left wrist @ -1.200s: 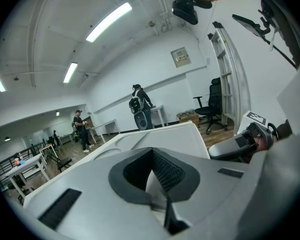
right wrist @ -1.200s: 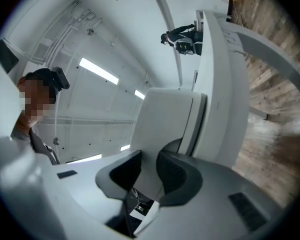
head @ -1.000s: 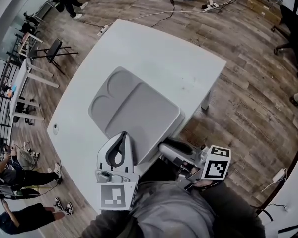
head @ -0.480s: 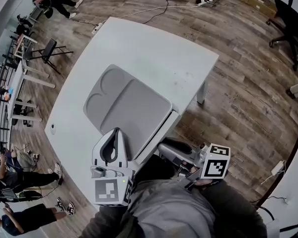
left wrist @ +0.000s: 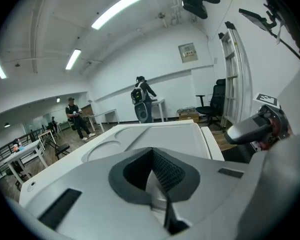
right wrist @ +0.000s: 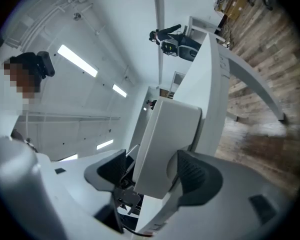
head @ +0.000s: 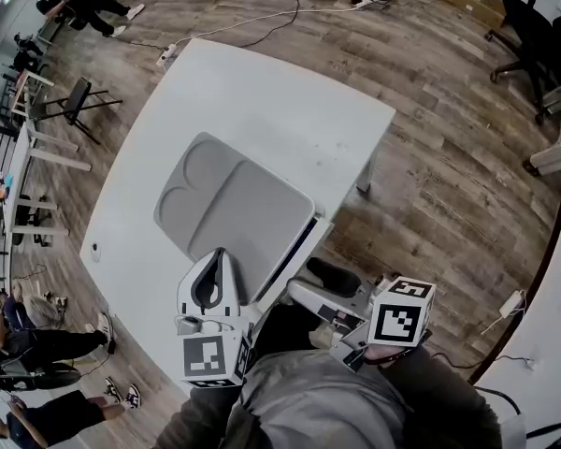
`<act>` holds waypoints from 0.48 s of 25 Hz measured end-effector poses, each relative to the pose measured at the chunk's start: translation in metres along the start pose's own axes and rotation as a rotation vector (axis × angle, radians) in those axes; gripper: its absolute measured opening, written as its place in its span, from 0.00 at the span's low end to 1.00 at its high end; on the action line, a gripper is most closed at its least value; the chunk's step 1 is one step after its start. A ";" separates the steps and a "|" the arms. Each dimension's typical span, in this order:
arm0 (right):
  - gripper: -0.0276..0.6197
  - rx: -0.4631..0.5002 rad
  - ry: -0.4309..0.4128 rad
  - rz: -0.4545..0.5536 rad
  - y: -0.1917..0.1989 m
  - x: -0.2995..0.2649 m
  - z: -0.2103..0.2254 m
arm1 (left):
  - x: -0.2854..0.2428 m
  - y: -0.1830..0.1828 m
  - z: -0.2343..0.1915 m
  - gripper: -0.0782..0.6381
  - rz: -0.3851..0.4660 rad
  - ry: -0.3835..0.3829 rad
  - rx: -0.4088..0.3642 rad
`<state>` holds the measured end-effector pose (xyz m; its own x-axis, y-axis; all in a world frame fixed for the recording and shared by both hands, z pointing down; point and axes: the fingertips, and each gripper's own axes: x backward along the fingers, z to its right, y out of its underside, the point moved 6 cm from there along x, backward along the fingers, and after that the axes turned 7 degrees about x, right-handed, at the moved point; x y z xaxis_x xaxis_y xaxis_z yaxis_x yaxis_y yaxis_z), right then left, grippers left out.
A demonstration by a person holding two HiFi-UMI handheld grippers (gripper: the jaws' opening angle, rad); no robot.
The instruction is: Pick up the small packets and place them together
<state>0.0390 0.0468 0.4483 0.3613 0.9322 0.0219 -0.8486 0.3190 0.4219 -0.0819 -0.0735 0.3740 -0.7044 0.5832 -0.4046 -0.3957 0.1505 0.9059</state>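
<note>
Left hand-held gripper (head: 222, 255) sits closed; right hand-held gripper (right wrist: 152, 171) just opened, white block (right wrist: 167, 134) between jaws.

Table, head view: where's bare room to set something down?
The table is bare beyond the tray, out to its far edge. The tray's wells are empty too. Crowded only at the near edge, where the left gripper sits by the tray's corner.

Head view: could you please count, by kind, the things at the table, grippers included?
White table: 1
Grey tray: 1
Grippers: 2, the left gripper and the right gripper
Small packets: 0 in view
Total: 4
</note>
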 end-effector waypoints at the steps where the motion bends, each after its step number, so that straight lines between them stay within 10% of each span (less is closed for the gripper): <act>1: 0.52 -0.014 0.023 -0.003 -0.002 -0.002 -0.001 | -0.001 0.000 -0.001 0.11 -0.005 0.007 0.003; 12: 0.48 -0.095 0.097 0.027 -0.005 -0.013 0.014 | -0.002 0.001 -0.001 0.11 -0.010 0.046 0.001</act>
<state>0.0436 0.0310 0.4585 0.3027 0.9513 -0.0575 -0.8920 0.3041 0.3346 -0.0820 -0.0752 0.3755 -0.7266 0.5444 -0.4191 -0.4026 0.1569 0.9018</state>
